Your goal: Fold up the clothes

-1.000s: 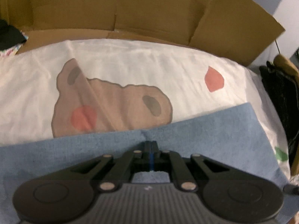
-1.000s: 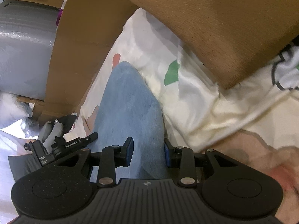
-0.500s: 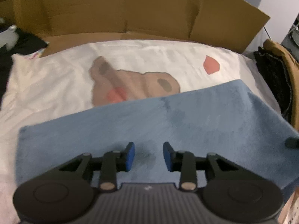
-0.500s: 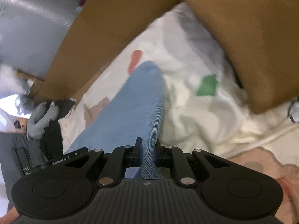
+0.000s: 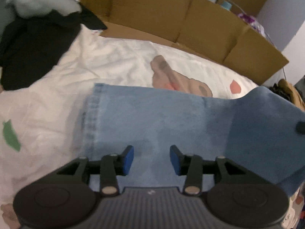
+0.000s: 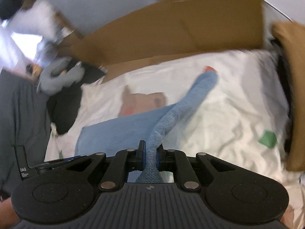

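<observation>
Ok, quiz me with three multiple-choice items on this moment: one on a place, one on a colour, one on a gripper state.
1. Where does the blue denim garment lie?
A. on the white printed sheet
B. inside the cardboard box
C. on the black clothing

2. What colour are the left gripper pads?
A. red
B. blue
C. white

3. What is the right gripper doing?
A. open over the sheet
B. shut on nothing
C. shut on a bunched fold of the denim

Answers: 1 A, sheet shows all around the denim; 2 B, blue pads face each other across an empty gap; 3 C, the fabric rises from the sheet into its closed fingers.
</observation>
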The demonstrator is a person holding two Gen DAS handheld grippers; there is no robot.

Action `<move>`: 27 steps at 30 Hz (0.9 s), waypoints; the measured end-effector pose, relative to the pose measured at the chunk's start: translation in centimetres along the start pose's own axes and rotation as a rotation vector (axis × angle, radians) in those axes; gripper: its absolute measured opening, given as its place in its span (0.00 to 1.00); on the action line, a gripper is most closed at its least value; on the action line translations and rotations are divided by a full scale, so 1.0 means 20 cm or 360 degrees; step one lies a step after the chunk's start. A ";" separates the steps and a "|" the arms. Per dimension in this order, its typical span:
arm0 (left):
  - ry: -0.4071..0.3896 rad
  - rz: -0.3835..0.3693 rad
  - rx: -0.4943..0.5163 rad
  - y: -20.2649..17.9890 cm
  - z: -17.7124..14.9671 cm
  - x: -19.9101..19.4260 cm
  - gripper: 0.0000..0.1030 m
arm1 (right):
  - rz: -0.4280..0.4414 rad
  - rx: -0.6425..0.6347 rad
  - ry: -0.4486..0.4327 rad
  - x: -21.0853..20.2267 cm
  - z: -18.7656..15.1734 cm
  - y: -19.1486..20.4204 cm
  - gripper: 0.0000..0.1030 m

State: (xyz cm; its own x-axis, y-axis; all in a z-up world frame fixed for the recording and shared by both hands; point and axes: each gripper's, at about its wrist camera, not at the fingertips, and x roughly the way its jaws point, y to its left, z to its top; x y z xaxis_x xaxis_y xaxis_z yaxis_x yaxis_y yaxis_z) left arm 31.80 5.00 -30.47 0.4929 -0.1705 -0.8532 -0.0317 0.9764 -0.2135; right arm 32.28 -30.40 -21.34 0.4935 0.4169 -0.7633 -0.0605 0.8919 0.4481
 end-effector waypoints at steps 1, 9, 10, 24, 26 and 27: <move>-0.0022 0.0009 -0.0003 0.02 -0.02 -0.03 0.55 | -0.0018 -0.0068 0.0012 0.01 0.01 0.06 0.08; -0.0106 0.0044 -0.0172 0.24 -0.17 -0.18 0.56 | -0.0064 -0.0470 0.0158 0.05 0.15 0.48 0.08; -0.0115 0.0049 -0.0194 0.27 -0.18 -0.19 0.56 | -0.0072 -0.0483 0.0187 0.06 0.17 0.52 0.08; -0.0156 0.0013 -0.0407 0.54 -0.33 -0.30 0.57 | -0.0167 -0.0668 0.0257 0.20 0.02 1.04 0.07; -0.0163 0.0010 -0.0417 0.56 -0.34 -0.32 0.57 | -0.0152 -0.0657 0.0234 0.22 -0.01 1.09 0.07; -0.0167 0.0013 -0.0422 0.57 -0.34 -0.32 0.57 | -0.0138 -0.0631 0.0227 0.23 -0.02 1.11 0.07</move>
State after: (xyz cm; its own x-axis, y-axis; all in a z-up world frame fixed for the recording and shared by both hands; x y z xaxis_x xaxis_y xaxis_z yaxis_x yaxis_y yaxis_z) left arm 22.37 16.36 -30.62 0.5785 -0.1350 -0.8044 -0.2553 0.9067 -0.3358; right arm 32.91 -8.59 -15.07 0.3881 0.3324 -0.8596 -0.3664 0.9115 0.1870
